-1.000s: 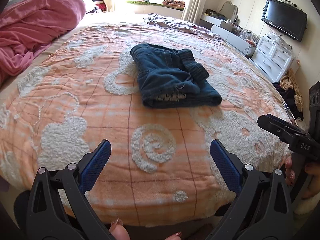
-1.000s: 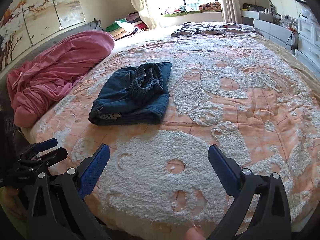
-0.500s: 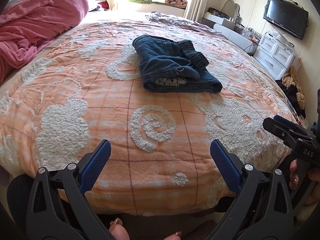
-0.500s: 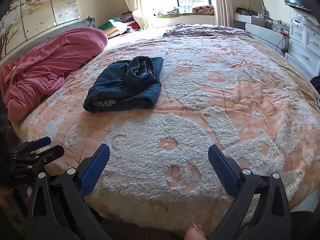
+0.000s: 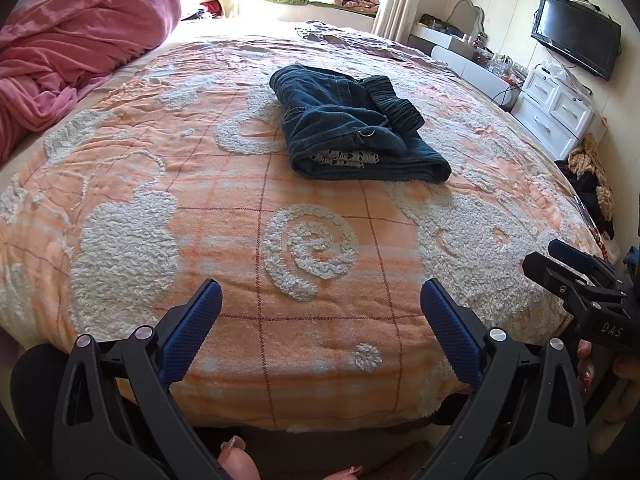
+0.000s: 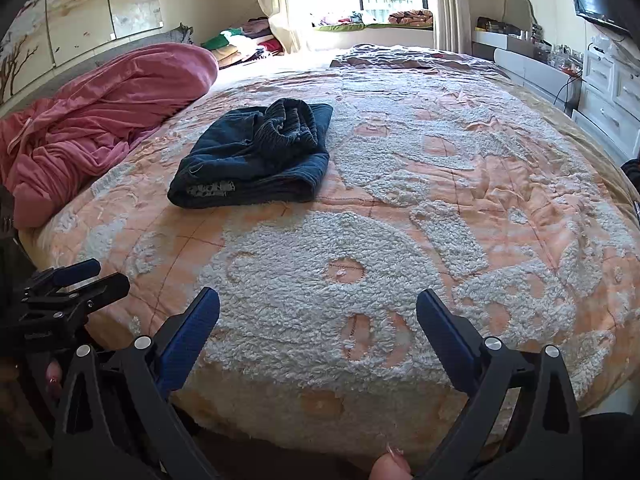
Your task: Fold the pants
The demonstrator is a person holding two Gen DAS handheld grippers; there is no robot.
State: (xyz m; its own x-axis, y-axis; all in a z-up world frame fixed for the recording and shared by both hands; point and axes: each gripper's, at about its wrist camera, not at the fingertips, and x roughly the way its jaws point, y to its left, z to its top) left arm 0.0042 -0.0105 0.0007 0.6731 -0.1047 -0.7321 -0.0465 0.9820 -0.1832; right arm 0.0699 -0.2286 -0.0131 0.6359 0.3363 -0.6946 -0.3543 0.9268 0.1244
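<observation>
Lying folded into a thick bundle on the orange-and-white bedspread (image 5: 120,184), the dark blue pants (image 5: 352,132) sit well in from the bed's near edge, waistband bunched on top and a patterned lining showing at the open fold. A crumpled pink blanket (image 6: 100,120) is heaped to the left of the pants, apart from them. Both tools hang back at the near edge of the bedspread, far from the pants. The left gripper (image 5: 320,320) has its blue-padded fingers spread wide with nothing between them; the right gripper (image 6: 318,320) is just the same, fingers parted and empty above the fluffy white pattern.
</observation>
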